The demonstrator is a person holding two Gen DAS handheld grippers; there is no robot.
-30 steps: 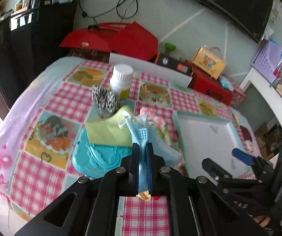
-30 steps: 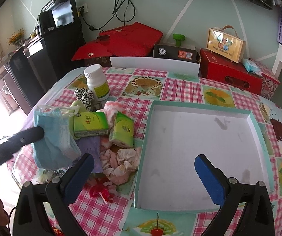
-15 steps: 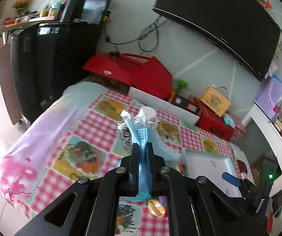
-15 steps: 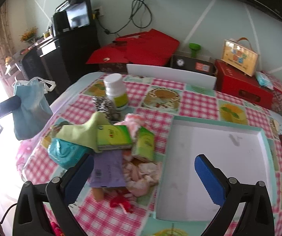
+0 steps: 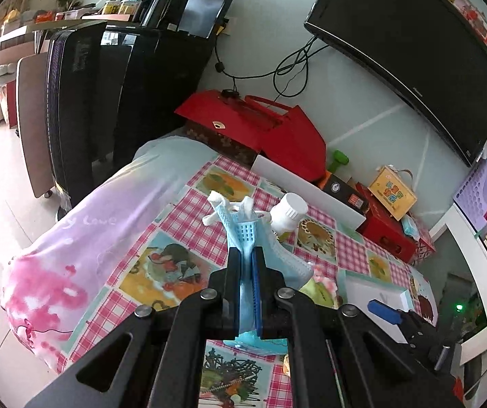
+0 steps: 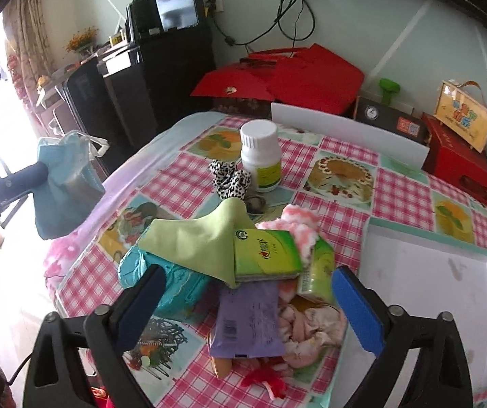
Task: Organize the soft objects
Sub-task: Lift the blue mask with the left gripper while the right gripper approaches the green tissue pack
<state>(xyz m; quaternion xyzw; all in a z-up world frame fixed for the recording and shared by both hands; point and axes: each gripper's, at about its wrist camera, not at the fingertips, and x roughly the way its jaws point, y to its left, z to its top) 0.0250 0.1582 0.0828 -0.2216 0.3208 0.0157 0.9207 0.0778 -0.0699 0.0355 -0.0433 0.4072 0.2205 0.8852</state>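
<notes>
My left gripper (image 5: 245, 255) is shut on a light blue face mask (image 5: 240, 234) and holds it in the air off the table's left edge; the mask also hangs at the left of the right wrist view (image 6: 63, 187). My right gripper (image 6: 247, 292) is open and empty above a pile of soft things: a green cloth (image 6: 199, 238), two green tissue packs (image 6: 267, 255), a purple tissue pack (image 6: 247, 323), a teal pouch (image 6: 172, 285), pink fluffy cloth (image 6: 301, 227), pale pink fabric (image 6: 311, 323) and a zebra scrunchie (image 6: 230, 180).
A white tray with a teal rim (image 6: 430, 299) lies on the checked tablecloth at the right. A white pill bottle (image 6: 260, 156) stands behind the pile. Red boxes (image 6: 294, 81) and a black cabinet (image 6: 141, 85) stand past the table.
My left gripper has lifted the blue mask up and away to the left, off the pile. The right gripper has moved left, from over the tray to over the pile.
</notes>
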